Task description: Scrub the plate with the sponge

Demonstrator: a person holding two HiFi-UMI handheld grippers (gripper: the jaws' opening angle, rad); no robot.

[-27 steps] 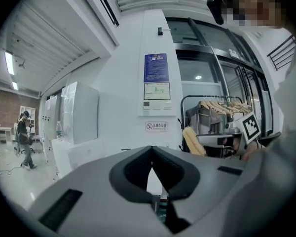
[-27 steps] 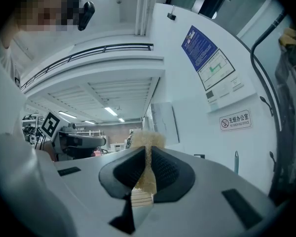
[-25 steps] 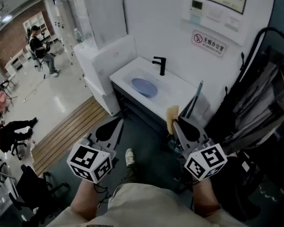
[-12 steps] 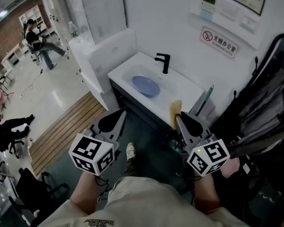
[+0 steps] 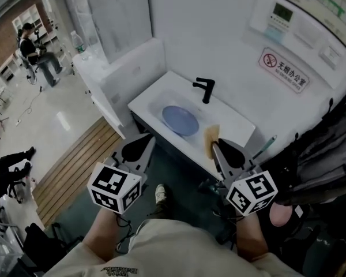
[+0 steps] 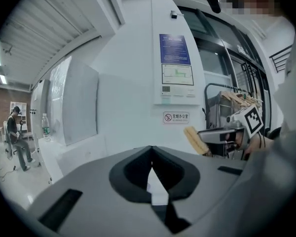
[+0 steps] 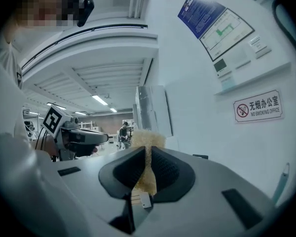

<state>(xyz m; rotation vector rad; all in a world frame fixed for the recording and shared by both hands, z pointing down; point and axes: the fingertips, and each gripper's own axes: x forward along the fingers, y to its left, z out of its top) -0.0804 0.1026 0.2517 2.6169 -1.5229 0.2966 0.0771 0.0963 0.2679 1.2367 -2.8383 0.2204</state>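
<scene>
Right claw [image 5: 218, 146] is clamped on the yellow sponge [image 5: 211, 138], which pokes out past its tips. Left claw [image 5: 149, 138] is pinched together with nothing in it. The blue plate [image 5: 180, 120] lies in the sink basin toward the left end of the white surface [image 5: 236, 126], just in front of the black tap [image 5: 205, 89].
</scene>
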